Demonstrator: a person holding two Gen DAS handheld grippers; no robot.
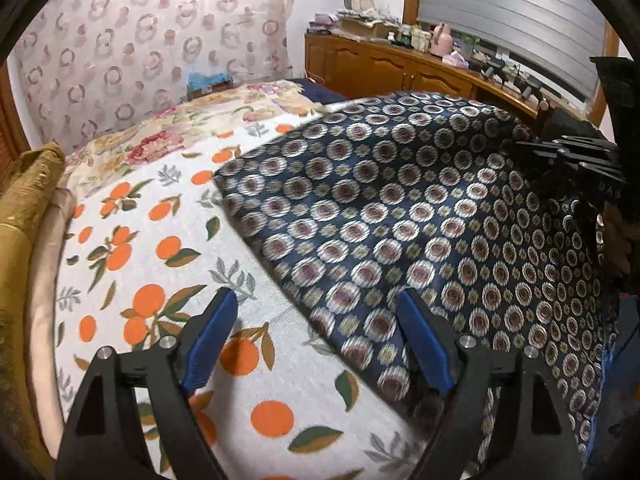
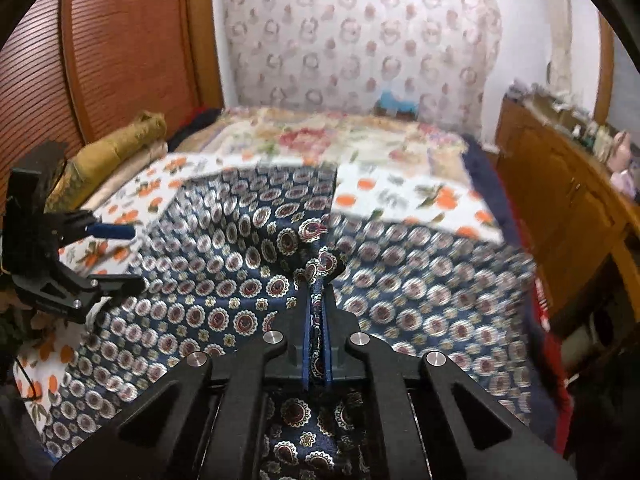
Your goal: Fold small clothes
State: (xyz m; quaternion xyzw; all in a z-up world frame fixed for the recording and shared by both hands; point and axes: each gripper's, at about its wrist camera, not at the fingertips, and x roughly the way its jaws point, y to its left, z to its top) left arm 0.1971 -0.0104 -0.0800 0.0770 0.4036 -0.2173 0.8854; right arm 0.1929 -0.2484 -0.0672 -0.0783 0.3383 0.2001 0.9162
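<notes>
A navy cloth with round medallion print (image 1: 420, 208) lies spread on the bed, over a white sheet with oranges (image 1: 160, 264). My left gripper (image 1: 316, 300) is open and empty, hovering above the cloth's left edge. It also shows in the right wrist view (image 2: 128, 256), at the cloth's left side. My right gripper (image 2: 318, 292) is shut on a fold of the navy cloth (image 2: 240, 280) and lifts it into a ridge. In the left wrist view the right gripper (image 1: 576, 160) is at the cloth's far right edge.
A floral quilt (image 1: 168, 136) covers the far part of the bed. Folded gold and beige fabrics (image 1: 28, 200) lie along the left side. A wooden cabinet (image 1: 400, 68) with clutter stands right, a patterned curtain (image 2: 360, 40) behind, a wooden headboard (image 2: 132, 40) left.
</notes>
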